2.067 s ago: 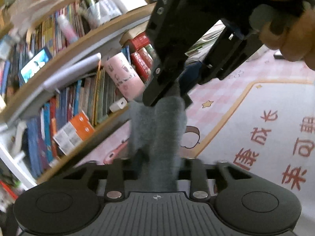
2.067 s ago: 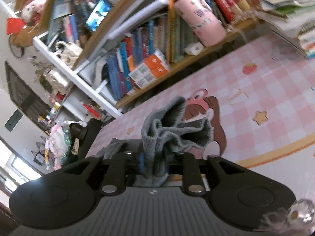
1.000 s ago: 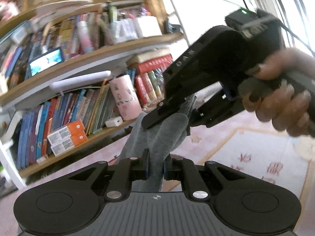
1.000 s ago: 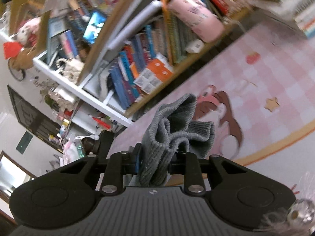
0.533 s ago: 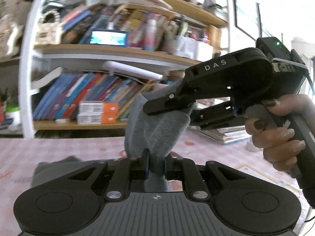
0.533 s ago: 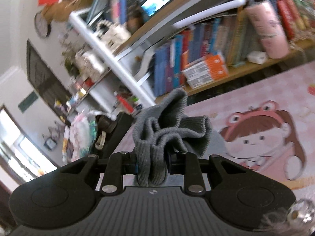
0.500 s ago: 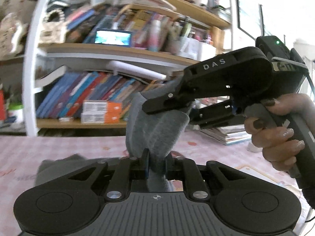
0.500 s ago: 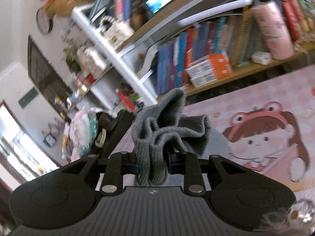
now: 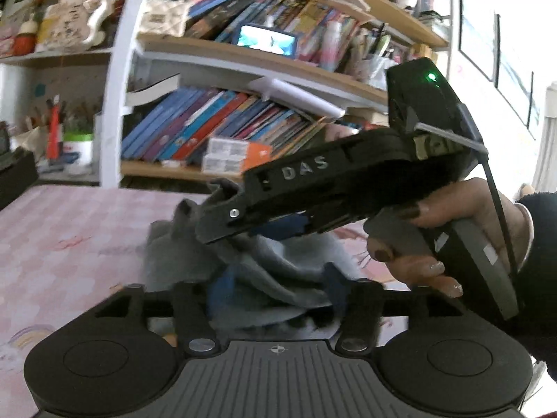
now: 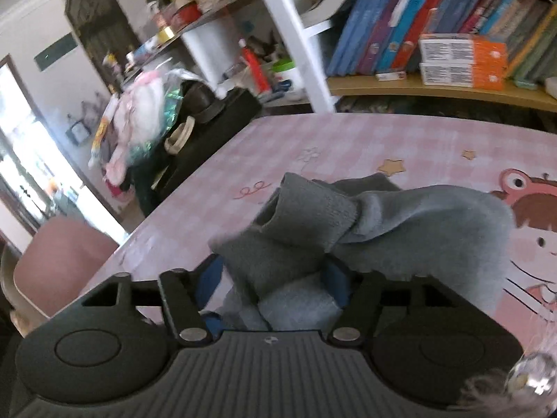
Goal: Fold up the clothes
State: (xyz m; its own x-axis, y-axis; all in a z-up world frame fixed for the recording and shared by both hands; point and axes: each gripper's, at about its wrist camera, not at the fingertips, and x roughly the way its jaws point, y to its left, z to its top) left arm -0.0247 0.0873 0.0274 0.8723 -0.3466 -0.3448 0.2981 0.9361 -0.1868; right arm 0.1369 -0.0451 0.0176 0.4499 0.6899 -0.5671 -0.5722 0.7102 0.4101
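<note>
A grey knit garment (image 9: 285, 254) lies bunched on the pink checked table mat (image 9: 69, 244). My left gripper (image 9: 273, 289) is low over it; its jaws are opening and the cloth sits loose between the blue pads. My right gripper (image 9: 222, 216), held by a person's hand (image 9: 417, 244), reaches in from the right just above the same heap. In the right wrist view the right gripper (image 10: 273, 278) also has its jaws opening, and a ribbed cuff of the garment (image 10: 417, 216) slumps between its fingers onto the mat (image 10: 348, 146).
A bookshelf (image 9: 243, 122) full of books stands behind the table. A black box (image 10: 209, 132) with bags sits at the table's far left corner. A pink chair (image 10: 59, 257) stands beyond the left edge. A cartoon face (image 10: 529, 209) is printed on the mat at the right.
Both grippers swung across the table with the cloth pinched and rolled level. Their jaws, shut on the garment before, now stand apart, and the cloth has dropped onto the mat.
</note>
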